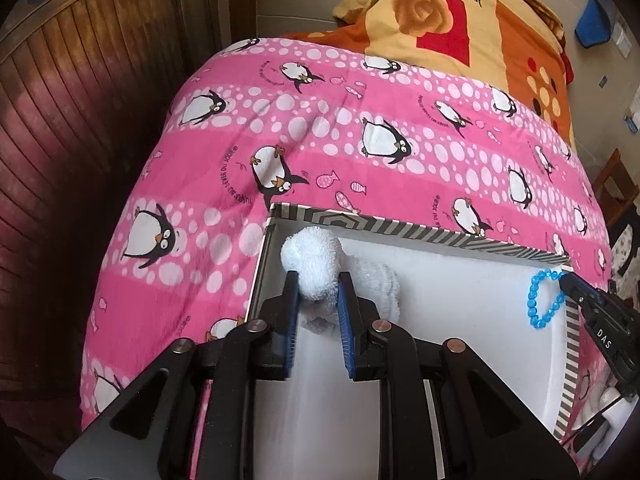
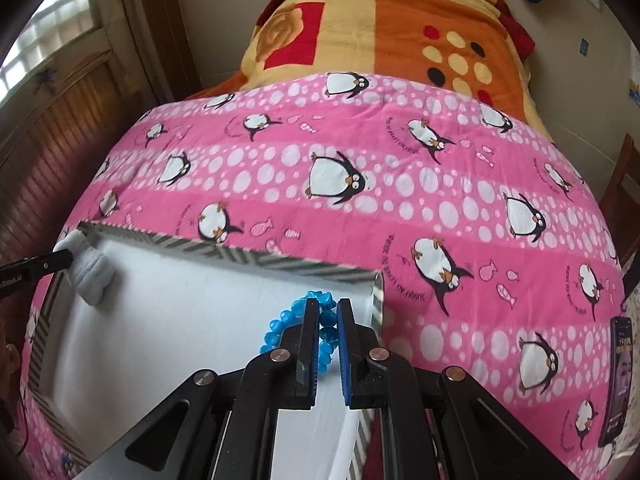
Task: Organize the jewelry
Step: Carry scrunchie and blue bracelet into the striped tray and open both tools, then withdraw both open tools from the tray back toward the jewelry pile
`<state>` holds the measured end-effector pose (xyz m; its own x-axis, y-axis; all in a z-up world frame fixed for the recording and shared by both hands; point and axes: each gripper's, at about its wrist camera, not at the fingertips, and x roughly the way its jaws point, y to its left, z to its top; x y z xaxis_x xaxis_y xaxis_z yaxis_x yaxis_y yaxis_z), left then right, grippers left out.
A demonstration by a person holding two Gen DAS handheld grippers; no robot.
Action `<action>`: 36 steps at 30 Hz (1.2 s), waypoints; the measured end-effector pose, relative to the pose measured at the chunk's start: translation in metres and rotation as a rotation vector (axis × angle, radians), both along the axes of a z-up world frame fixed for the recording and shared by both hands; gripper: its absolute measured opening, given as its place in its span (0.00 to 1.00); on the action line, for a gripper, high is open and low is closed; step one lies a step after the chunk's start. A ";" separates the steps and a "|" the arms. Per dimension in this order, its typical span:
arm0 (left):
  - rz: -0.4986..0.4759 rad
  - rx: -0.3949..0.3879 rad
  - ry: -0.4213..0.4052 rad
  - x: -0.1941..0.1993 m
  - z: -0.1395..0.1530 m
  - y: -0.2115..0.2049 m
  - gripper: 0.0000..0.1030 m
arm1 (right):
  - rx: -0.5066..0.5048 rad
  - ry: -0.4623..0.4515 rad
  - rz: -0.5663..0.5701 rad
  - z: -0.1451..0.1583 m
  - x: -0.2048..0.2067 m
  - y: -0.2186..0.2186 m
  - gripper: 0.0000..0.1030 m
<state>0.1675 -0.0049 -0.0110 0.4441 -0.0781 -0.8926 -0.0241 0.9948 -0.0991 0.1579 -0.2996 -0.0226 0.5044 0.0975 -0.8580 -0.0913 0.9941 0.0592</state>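
A white box with a grey striped rim (image 1: 420, 229) (image 2: 248, 258) lies on the pink penguin bedspread. My left gripper (image 1: 318, 280) is shut on a white rolled towel (image 1: 312, 262) at the box's far left corner; the towel also shows in the right wrist view (image 2: 90, 270), with the left gripper's tip (image 2: 60, 259) against it. My right gripper (image 2: 328, 308) is shut on a blue bead bracelet (image 2: 288, 320) over the box's far right corner. In the left wrist view the bracelet (image 1: 534, 300) hangs from the right gripper (image 1: 564, 280).
The pink penguin bedspread (image 2: 360, 184) covers the bed. An orange and red blanket (image 2: 380, 32) lies folded at the far end. A phone (image 2: 618, 380) lies at the bed's right edge. A wooden panelled wall (image 1: 80, 120) stands on the left.
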 end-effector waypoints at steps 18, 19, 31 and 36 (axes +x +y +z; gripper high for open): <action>0.002 0.037 -0.033 -0.049 0.026 -0.009 0.45 | 0.121 -0.040 0.011 0.032 -0.070 0.017 0.38; 0.000 0.041 -0.036 -0.052 0.027 -0.009 0.45 | 0.128 -0.042 0.008 0.033 -0.075 0.018 0.38; -0.022 0.065 -0.102 -0.100 0.048 -0.025 0.45 | 0.151 -0.056 -0.042 0.041 -0.118 0.017 0.38; -0.037 0.069 -0.126 -0.120 0.053 -0.030 0.45 | 0.156 -0.058 -0.050 0.046 -0.138 0.017 0.38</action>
<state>0.0477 -0.0348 0.0421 0.5509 -0.0368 -0.8337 0.0213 0.9993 -0.0300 0.0203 -0.2827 0.0237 0.5604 0.2007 -0.8035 -0.0500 0.9766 0.2090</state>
